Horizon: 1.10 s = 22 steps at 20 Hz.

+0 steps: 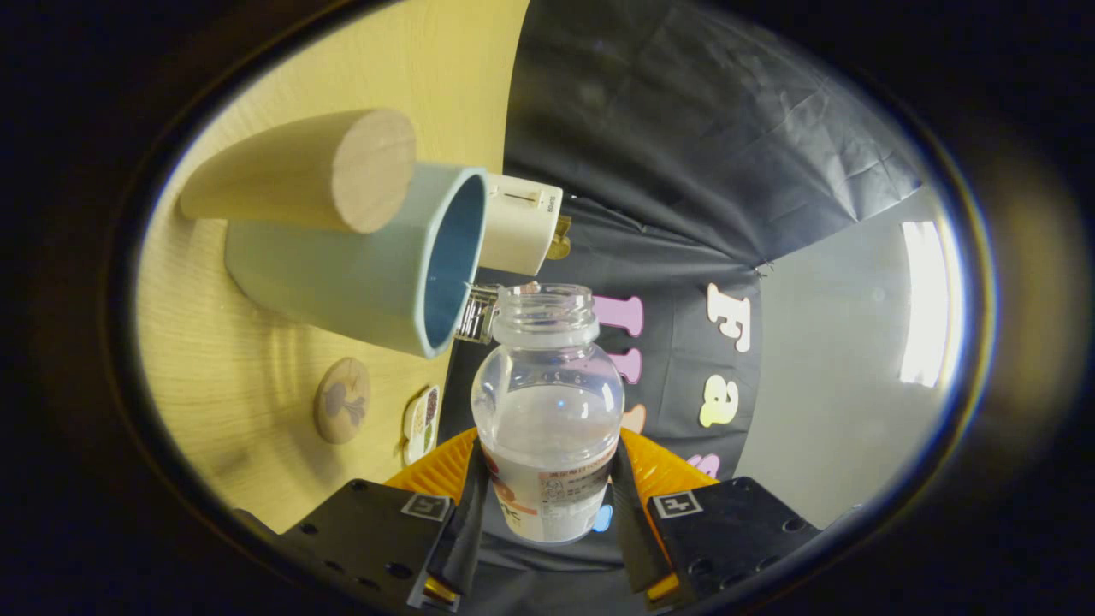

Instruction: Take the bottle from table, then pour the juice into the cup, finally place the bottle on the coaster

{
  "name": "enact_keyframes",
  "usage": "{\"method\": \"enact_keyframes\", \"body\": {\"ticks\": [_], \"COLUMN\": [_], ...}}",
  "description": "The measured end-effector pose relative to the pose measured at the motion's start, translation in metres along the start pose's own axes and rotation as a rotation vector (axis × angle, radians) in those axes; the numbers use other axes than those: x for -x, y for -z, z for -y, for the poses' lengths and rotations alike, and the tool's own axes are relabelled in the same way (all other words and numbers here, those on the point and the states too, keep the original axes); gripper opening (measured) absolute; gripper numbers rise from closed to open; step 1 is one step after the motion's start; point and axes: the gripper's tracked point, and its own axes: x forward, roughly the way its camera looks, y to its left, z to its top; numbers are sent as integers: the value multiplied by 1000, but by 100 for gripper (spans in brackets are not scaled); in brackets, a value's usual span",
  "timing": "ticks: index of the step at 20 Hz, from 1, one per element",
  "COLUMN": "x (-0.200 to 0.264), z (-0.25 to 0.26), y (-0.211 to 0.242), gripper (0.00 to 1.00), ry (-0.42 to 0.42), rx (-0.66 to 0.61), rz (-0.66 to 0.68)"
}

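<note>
Because the view is rolled hard to one side, with the pale wooden worktop (pixel 257 359) standing like a wall beside the fingers, the claw (pixel 547 505) appears to be tipped over for the pour. It is pinching the clear plastic bottle with a printed label (pixel 547 411) by its lower body, one finger pressing on each flank, so the grip sits low and leaves the neck free. The bottle's cap is off and its open mouth lies just beside the rim of the light blue-grey cup with a darker blue inside (pixel 359 274); that closeness looks deliberate, so the cloudy white juice, which fills roughly the lower half of the bottle, would fall into the cup. No stream is visible at the mouth, so I judge the pour as lined up but cannot tell whether liquid is passing

A plain wooden cylinder (pixel 316 171) stands on the worktop just beside the cup, and a cream-coloured boxy device (pixel 520 222) sits beyond the cup's rim. Nearer the fingers, well apart from the cup, lies the small round wooden coaster with a dark printed motif (pixel 342 400), bare and ready for the bottle, the last step not yet done
</note>
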Motion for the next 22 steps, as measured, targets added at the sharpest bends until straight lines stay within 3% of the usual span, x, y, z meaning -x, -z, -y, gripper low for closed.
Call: {"method": "enact_keyframes", "body": {"ticks": [22], "x": [-1], "z": [19], "y": [4], "gripper": [70], "ry": [43], "rx": [25], "rz": [0]}}
